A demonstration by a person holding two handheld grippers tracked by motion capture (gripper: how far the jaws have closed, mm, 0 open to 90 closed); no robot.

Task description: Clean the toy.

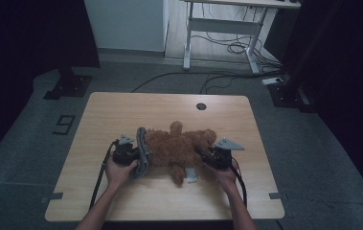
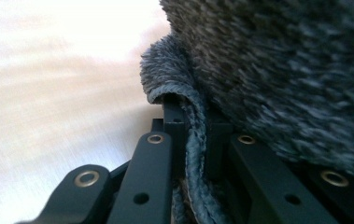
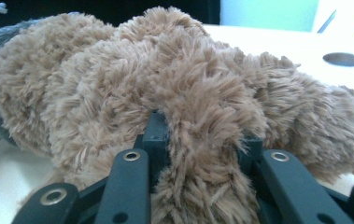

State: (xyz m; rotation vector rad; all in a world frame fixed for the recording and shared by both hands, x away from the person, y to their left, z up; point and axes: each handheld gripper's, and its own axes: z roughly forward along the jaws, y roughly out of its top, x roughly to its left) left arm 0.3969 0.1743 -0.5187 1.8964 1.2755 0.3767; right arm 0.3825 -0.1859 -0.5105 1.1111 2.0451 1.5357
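Plush toy (image 1: 179,146), between both grippers, clamped

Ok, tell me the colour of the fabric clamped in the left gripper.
Grey-blue knit fabric, seen best in the left gripper view.

I see bare table (image 1: 121,110) along the far edge and down both sides, wide enough for either hand to pass. Across the middle, the brown plush toy (image 1: 179,146) and the grey cloth (image 1: 143,153) against its left end block any straight crossing. A small cable hole (image 1: 201,106) sits beyond them.
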